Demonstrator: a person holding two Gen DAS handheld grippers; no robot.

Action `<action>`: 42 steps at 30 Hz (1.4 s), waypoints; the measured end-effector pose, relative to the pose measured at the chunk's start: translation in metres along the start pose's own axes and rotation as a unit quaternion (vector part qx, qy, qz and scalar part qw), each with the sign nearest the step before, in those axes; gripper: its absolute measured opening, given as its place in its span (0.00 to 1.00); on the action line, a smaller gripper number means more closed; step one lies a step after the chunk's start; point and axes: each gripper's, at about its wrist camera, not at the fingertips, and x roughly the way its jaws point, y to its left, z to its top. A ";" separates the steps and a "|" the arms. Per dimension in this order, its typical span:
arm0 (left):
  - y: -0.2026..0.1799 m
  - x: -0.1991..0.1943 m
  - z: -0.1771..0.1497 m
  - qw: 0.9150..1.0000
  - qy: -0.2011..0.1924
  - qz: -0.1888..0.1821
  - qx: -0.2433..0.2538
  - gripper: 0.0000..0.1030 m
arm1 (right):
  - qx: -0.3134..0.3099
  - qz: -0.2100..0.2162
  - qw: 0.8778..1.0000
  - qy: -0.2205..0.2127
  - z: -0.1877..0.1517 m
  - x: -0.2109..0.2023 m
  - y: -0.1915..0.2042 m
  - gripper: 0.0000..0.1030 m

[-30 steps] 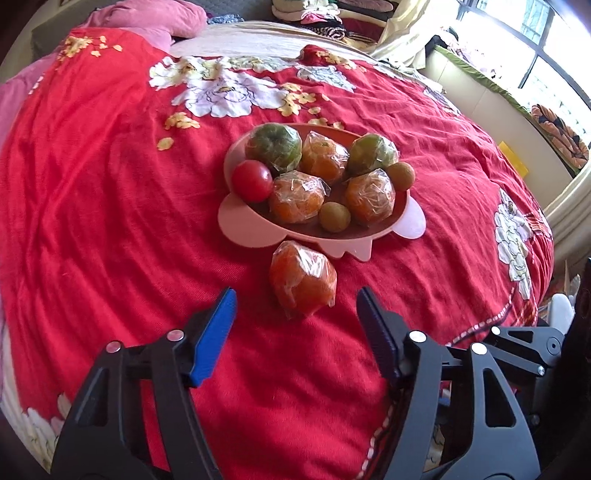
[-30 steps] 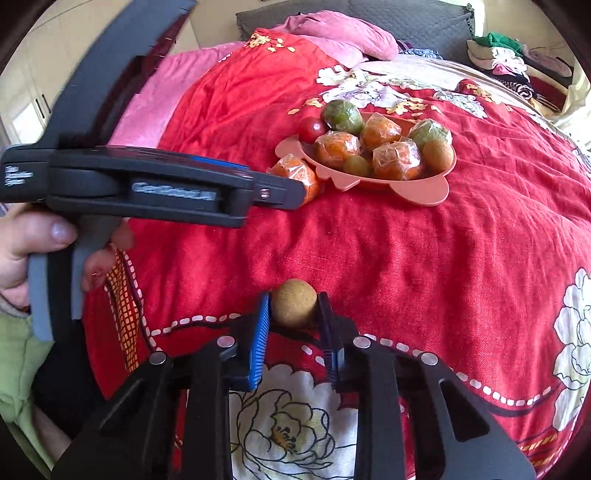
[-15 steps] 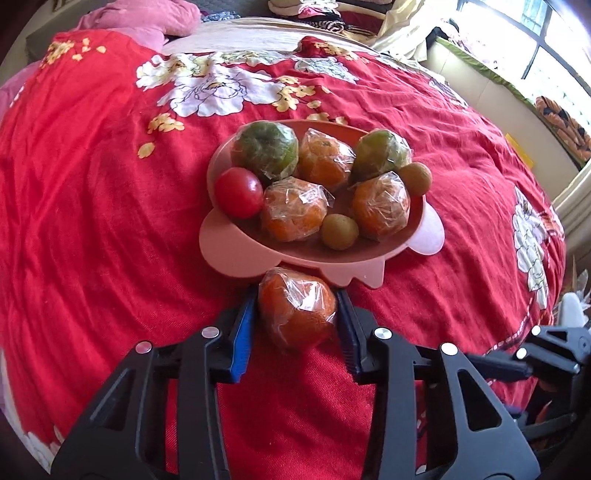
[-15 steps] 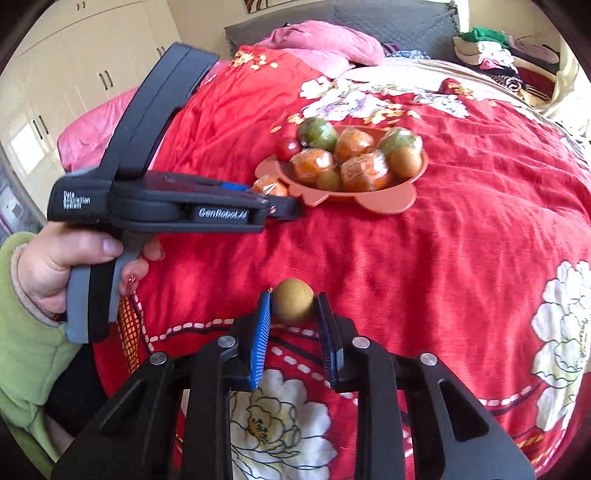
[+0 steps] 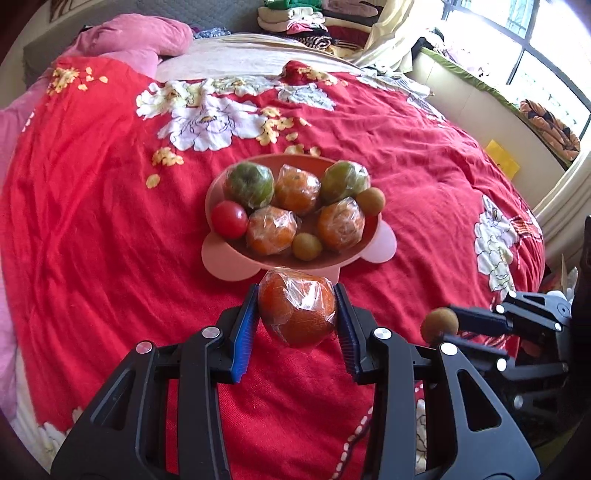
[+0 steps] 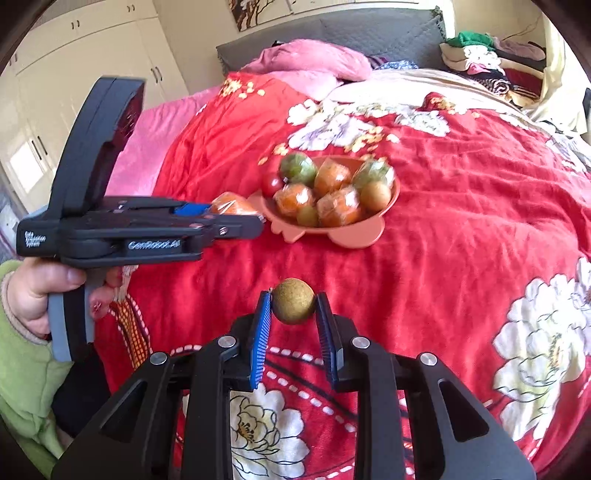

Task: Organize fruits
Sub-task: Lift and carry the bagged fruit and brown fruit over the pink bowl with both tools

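Note:
A pink plate [image 5: 227, 264] on the red bedspread holds several fruits: wrapped oranges, two wrapped green fruits, a red tomato [image 5: 229, 218] and small brown fruits. My left gripper [image 5: 296, 306] is shut on a plastic-wrapped orange [image 5: 297, 310] and holds it just in front of the plate's near edge. My right gripper [image 6: 293, 306] is shut on a small brown round fruit [image 6: 293, 301], held above the bedspread well short of the plate [image 6: 354, 238]. The right gripper with its fruit [image 5: 439, 325] also shows at the right in the left wrist view.
The red floral bedspread [image 5: 92, 221] covers the whole bed. Pink pillows [image 5: 140, 40] and folded clothes [image 5: 295, 18] lie at the headboard end. A window ledge [image 5: 498, 122] runs along the right. The hand holding the left gripper [image 6: 55, 288] is at the left in the right wrist view.
My left gripper closed on the wrapped orange and lifted it off the bedspread. My right gripper, still holding the brown fruit, rose and moved toward the plate.

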 end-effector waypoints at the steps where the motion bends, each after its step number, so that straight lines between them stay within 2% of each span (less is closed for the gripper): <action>1: 0.000 -0.001 0.001 1.000 -0.001 0.000 0.000 0.30 | 0.003 -0.001 1.000 -0.003 0.003 -0.002 -0.002 0.23; 14: -0.009 -0.008 0.023 1.000 -0.013 0.003 0.010 0.30 | 0.007 -0.016 0.999 -0.043 0.038 -0.027 -0.023 0.23; 22: -0.009 0.002 0.032 1.000 -0.006 0.005 0.011 0.30 | 0.005 -0.020 0.998 -0.062 0.061 -0.031 -0.034 0.23; 42: -0.005 0.036 0.034 1.000 0.020 -0.010 0.013 0.30 | -0.012 -0.011 0.999 -0.045 0.086 0.002 -0.044 0.23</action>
